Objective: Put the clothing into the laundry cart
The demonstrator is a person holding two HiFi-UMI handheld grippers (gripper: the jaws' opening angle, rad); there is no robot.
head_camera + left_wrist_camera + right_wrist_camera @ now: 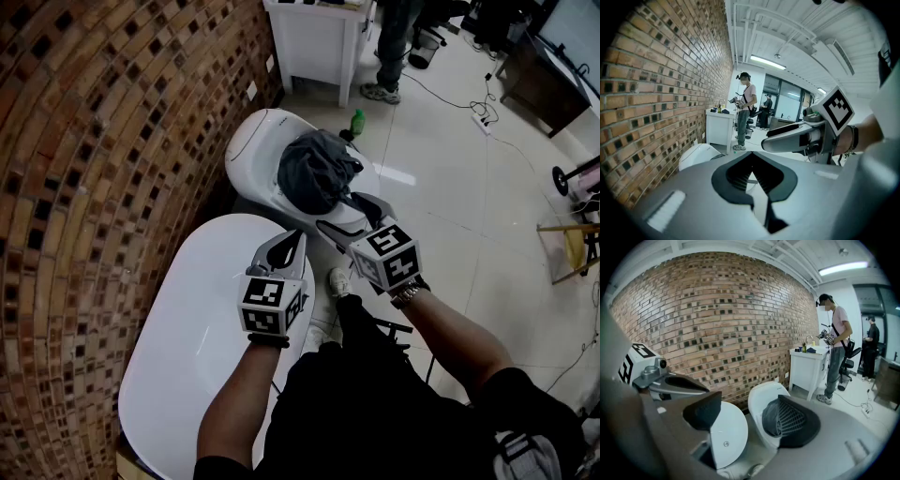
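Observation:
A dark grey garment (317, 169) lies bunched in the hollow of a white moulded seat (253, 141) by the brick wall. My right gripper (339, 212) hovers at the garment's near edge, open and holding nothing. In the right gripper view the garment (769, 417) shows between the spread jaws of my right gripper (749, 401), partly hidden by the right pad (794, 420). My left gripper (298, 236) is shut and empty, over the far edge of the white oval table (187, 347). In the left gripper view the tips of my left gripper (752, 154) meet.
The brick wall (112, 141) runs along the left. A white cabinet (319, 37) stands at the back with a person (394, 47) beside it. A green bottle (357, 120) sits on the floor behind the seat. Cables (469, 103) cross the pale tiled floor.

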